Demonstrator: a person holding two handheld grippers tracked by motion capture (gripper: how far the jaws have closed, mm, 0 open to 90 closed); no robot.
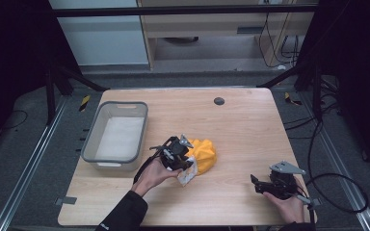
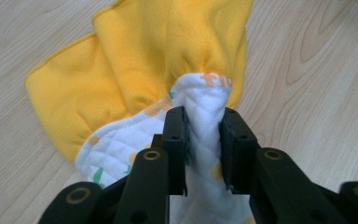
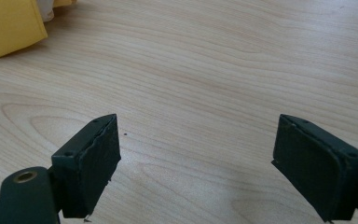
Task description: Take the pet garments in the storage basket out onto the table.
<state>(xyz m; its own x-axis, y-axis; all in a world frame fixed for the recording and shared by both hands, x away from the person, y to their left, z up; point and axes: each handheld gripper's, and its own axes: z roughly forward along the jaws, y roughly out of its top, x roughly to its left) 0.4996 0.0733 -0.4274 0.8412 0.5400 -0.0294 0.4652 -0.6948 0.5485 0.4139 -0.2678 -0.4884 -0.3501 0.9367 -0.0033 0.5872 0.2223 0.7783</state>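
Yellow cloth (image 1: 203, 155) mid-bench is pinched by left gripper (image 2: 204, 140) — unbinned; right gripper (image 3: 198, 161) gapes wide near the front-right corner.

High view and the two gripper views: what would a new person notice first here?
First the yellow cloth in the middle of the wooden table, with the left gripper shut on its white quilted fold. Next the grey bin at the table's left side. The right gripper waits open over bare wood near the front right corner.
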